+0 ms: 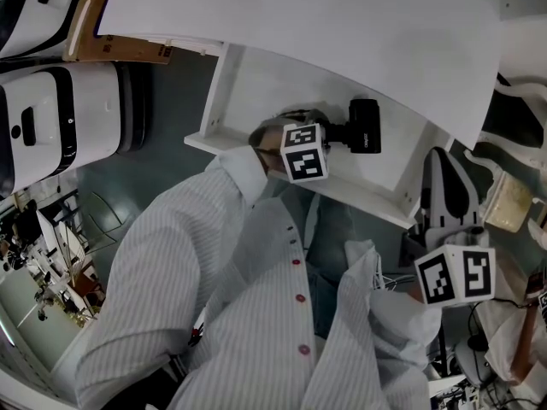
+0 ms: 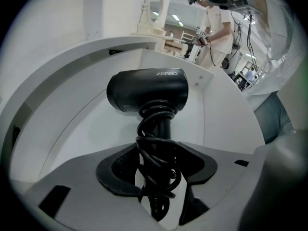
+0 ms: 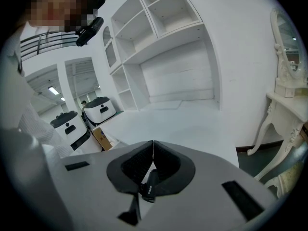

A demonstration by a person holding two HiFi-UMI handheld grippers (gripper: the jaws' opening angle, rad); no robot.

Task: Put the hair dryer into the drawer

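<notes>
The black hair dryer [image 1: 365, 126] hangs inside the open white drawer [image 1: 215, 101], its body near the drawer's back wall. My left gripper [image 1: 336, 133] is shut on its handle, which has the cord coiled round it. In the left gripper view the hair dryer [image 2: 147, 91] stands just beyond the left gripper [image 2: 156, 172], with the drawer's wall [image 2: 224, 109] behind it. My right gripper [image 1: 445, 176] is held off to the right of the drawer. In its own view the right gripper [image 3: 152, 150] has its jaws pressed together with nothing in them.
The white tabletop [image 1: 299, 15] overhangs the drawer. Two white robots with black panels [image 1: 51, 118] stand at the left beside a brown board [image 1: 94, 24]. White wall shelves [image 3: 159, 13] and a white vanity table [image 3: 288, 95] lie beyond the right gripper. A person [image 2: 216, 23] stands in the background.
</notes>
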